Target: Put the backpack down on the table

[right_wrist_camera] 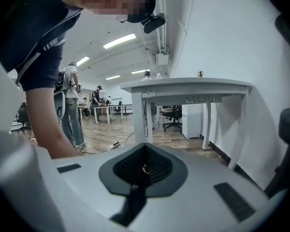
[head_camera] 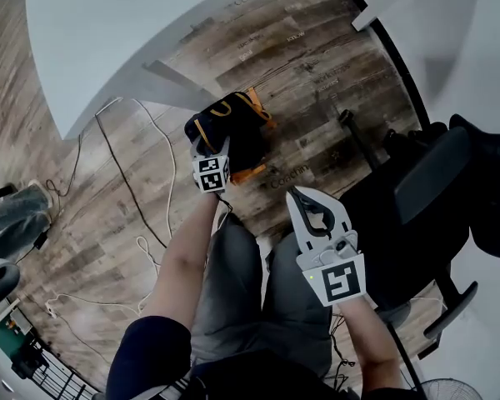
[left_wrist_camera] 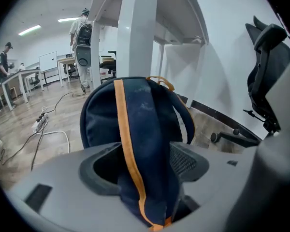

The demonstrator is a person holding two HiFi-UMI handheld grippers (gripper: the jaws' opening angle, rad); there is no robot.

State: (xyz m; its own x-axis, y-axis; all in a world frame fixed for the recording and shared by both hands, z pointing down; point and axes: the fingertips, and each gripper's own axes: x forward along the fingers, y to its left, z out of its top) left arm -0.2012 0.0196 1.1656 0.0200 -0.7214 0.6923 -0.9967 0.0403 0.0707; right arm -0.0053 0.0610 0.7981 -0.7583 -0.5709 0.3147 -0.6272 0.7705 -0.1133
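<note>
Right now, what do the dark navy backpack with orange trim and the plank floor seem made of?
Dark navy backpack with orange trim: woven fabric, likely nylon or polyester, matte; it creases and folds softly. Floor: wood-look planks, low sheen, visible grain and plank seams; real wood or laminate, can't tell.

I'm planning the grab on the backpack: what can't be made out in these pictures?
Navy backpack with orange trim: its base, left gripper view, sits behind the left tool's grey jaws.
Left tool's tips, head view: under its marker cube.
Small items on the white table's edge, right gripper view: too small to name.
Black office chair, head view: cut off by the right edge.
</note>
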